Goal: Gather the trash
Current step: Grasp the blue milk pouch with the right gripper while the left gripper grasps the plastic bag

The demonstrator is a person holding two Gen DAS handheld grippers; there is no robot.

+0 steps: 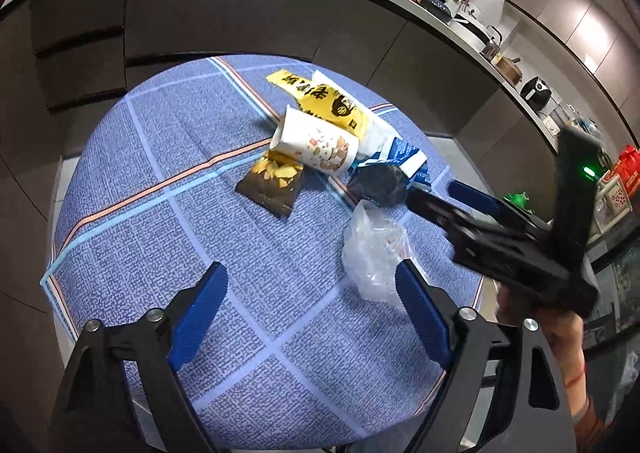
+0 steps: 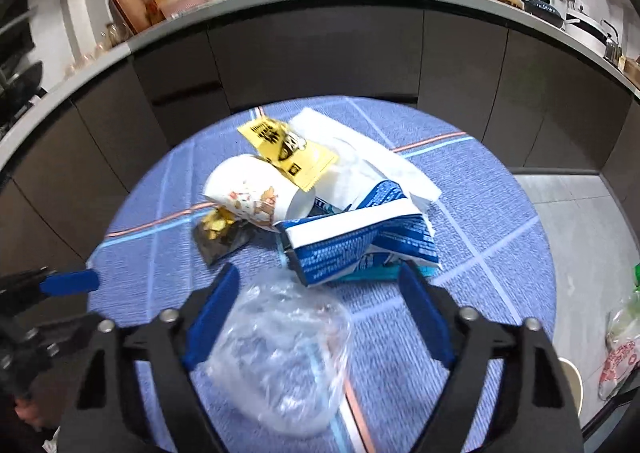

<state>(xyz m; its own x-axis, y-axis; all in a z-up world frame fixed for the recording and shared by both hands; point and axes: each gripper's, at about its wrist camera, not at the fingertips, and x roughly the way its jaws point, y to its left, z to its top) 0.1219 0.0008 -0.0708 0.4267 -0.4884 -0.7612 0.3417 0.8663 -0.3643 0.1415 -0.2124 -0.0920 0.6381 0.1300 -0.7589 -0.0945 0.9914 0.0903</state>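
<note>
Crumpled clear plastic bag (image 2: 280,353) lies between the wide-open fingers of the right gripper (image 2: 320,317), untouched, near the table's (image 2: 500,213) front edge. Left gripper (image 1: 312,317) hangs open, empty. Farther in: blue-and-white packet (image 2: 360,249), paper cup (image 2: 256,193) on its side, yellow wrapper (image 2: 288,153).

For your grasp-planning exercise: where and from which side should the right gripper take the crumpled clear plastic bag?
Pinch the clear plastic bag at its raised, crumpled top, coming down from above. It lies loose and apart from the pile, between the open right gripper fingers.
</note>
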